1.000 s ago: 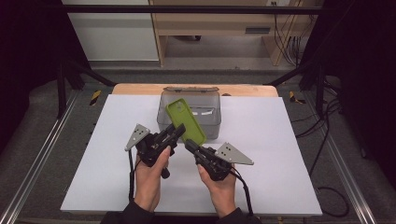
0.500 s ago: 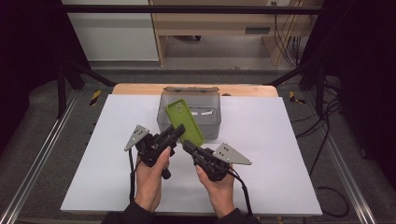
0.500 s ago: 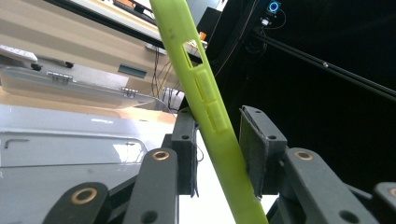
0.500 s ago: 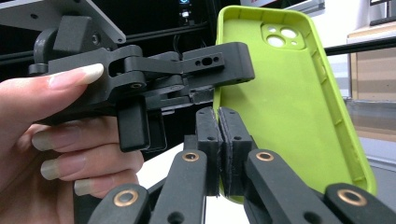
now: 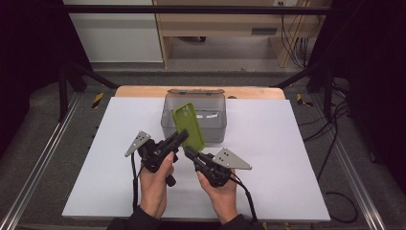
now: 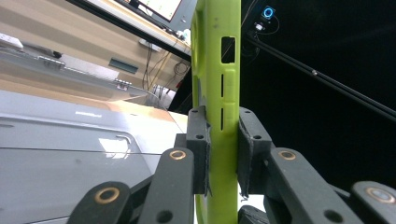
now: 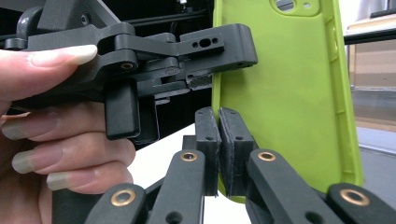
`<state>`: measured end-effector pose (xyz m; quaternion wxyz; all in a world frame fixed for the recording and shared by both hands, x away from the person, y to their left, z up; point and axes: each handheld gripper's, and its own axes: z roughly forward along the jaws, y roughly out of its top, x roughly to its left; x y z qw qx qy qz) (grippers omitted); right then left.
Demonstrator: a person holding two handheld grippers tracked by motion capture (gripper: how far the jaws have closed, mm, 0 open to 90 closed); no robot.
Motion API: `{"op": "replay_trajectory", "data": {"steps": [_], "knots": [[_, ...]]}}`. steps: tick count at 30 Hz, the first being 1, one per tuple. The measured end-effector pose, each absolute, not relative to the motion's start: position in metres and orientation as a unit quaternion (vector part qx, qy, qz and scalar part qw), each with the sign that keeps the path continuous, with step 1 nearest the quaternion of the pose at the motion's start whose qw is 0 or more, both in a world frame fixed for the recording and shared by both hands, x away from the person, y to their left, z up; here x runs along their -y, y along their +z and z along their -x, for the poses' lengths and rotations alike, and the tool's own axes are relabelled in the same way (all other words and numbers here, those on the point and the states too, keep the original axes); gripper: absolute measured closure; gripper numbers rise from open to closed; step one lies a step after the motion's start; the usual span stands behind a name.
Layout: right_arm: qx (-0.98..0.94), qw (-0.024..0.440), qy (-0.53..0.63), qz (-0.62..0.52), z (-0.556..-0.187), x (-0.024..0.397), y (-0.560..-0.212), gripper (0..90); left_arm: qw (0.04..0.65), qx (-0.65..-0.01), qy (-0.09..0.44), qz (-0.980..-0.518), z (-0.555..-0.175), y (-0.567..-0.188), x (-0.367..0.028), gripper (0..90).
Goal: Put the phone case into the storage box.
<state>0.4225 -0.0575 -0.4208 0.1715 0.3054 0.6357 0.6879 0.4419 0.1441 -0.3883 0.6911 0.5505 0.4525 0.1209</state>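
Green phone case [image 5: 189, 125], lower end gripper-hidden

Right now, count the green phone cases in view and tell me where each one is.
1. The green phone case is held upright above the white table, clamped in the left tongs, just in front of the clear bin.

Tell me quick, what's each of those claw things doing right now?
Left gripper: closed on the green phone case, holding it up.
Right gripper: closed, pinching the case's lower edge.

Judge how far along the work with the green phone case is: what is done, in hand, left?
Done: the green phone case is lifted off the table. In hand: the left gripper clamps its edge; the right gripper is shut beside it. Left, probably: placing it in the clear box.
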Motion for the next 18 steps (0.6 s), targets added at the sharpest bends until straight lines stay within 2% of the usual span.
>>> {"op": "replay_trajectory", "data": {"steps": [3,4,5,6,7,8,9,13,14,16,18], "knots": [[-0.64,0.182,0.681,-0.304,-0.424,0.063,-0.419,69.9,0.681,-0.453,0.149,-0.556,-0.442,-0.39,-0.152,77.3],[-0.64,0.182,0.681,-0.304,-0.424,0.063,-0.419,69.9,0.681,-0.453,0.149,-0.556,-0.442,-0.39,-0.152,77.3],[-0.645,0.191,0.672,-0.31,-0.425,0.067,-0.418,61.7,0.676,-0.454,0.156,-0.559,-0.443,-0.391,-0.157,77.3],[-0.645,0.191,0.672,-0.31,-0.425,0.067,-0.418,61.7,0.676,-0.454,0.156,-0.559,-0.443,-0.391,-0.157,77.3],[-0.65,0.197,0.664,-0.312,-0.427,0.07,-0.418,56.0,0.674,-0.455,0.16,-0.559,-0.444,-0.392,-0.16,77.3],[-0.661,0.21,0.646,-0.32,-0.43,0.075,-0.418,45.3,0.671,-0.46,0.163,-0.559,-0.445,-0.392,-0.165,77.3],[-0.661,0.21,0.646,-0.32,-0.43,0.075,-0.418,45.3,0.671,-0.46,0.163,-0.559,-0.445,-0.392,-0.165,77.3],[-0.683,0.237,0.608,-0.328,-0.433,0.084,-0.42,29.2,0.662,-0.461,0.179,-0.562,-0.447,-0.389,-0.175,77.3],[-0.694,0.255,0.586,-0.33,-0.435,0.087,-0.423,18.2,0.658,-0.462,0.183,-0.565,-0.448,-0.388,-0.179,77.3],[-0.701,0.265,0.567,-0.342,-0.436,0.091,-0.426,13.1,0.655,-0.462,0.184,-0.569,-0.448,-0.388,-0.18,77.3],[-0.705,0.265,0.561,-0.343,-0.436,0.094,-0.428,11.8,0.65,-0.461,0.185,-0.575,-0.448,-0.389,-0.181,77.3]]}}
